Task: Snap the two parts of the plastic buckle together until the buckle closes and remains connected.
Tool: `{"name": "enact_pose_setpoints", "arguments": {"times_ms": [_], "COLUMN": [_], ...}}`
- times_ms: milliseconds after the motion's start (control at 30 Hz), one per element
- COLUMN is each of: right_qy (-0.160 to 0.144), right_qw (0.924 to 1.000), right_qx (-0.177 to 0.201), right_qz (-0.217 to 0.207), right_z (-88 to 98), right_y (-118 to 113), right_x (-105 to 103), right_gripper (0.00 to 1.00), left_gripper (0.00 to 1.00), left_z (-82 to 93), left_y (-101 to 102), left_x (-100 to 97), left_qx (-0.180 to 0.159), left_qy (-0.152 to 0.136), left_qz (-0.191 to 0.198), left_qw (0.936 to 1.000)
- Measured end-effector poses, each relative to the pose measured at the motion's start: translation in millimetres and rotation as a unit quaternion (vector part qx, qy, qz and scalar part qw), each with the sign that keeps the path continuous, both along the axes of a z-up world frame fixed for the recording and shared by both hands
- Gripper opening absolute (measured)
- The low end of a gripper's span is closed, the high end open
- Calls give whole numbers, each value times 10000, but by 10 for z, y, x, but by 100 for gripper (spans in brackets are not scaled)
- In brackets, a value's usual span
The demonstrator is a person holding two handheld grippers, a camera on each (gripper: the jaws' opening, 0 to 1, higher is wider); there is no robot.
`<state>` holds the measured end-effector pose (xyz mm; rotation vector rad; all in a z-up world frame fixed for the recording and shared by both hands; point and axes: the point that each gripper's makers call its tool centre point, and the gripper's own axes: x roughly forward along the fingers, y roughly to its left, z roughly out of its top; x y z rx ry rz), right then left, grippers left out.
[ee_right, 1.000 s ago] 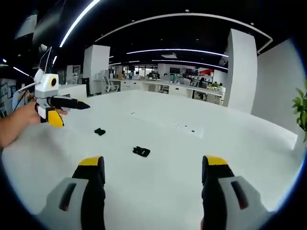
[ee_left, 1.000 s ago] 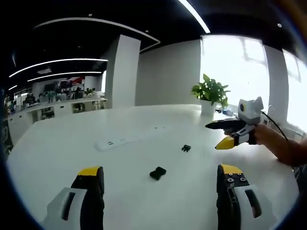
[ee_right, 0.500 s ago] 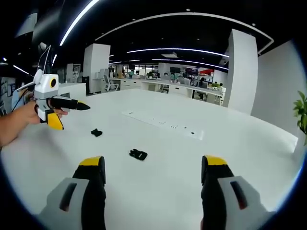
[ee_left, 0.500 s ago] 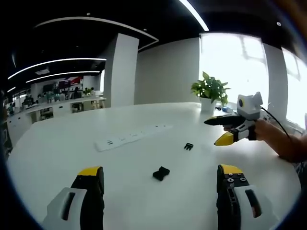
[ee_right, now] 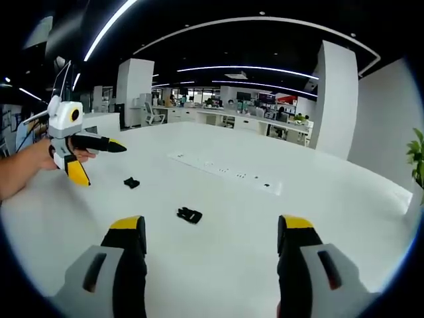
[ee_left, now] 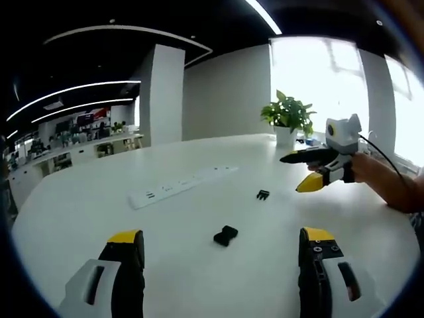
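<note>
Left hand-held gripper (ee_left: pixel 220 265) and right hand-held gripper (ee_right: pixel 211 255) both wide open, empty, above white bench (ee_left: pixel 99 205). Just ahead: larger black plastic buckle socket (ee_left: pixel 225 235); farther, small black pronged buckle half (ee_left: pixel 263 195). Probably light, stiff, slippery; pinch flat sides.

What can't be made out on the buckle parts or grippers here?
- Small black plastic buckle piece: too small in the left gripper view to tell prongs from socket.
- Larger black plastic buckle piece: too small in the right gripper view; shape unclear.
- Potted green plant: cut off by the right gripper view's edge.
</note>
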<state>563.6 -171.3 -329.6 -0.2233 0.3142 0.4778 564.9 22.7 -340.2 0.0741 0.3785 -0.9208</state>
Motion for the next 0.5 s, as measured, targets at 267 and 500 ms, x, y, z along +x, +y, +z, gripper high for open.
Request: {"name": "enact_pose_setpoints", "arguments": {"times_ms": [267,500], "right_qy": [-27,-11], "right_qw": [10000,10000], "right_qx": [-11,-22], "right_qz": [4,-17], "right_z": [7,-7], "right_y": [8,-17], "right_x": [6,46], "right_gripper": [82,82], "left_gripper": [95,96], "left_z": [16,26], "left_y": [0,33], "left_x": [65,142], "left_qx": [-24,-54], "left_qy": [-36,-23], "left_qz": [-5,-15], "left_qw": [10000,10000]}}
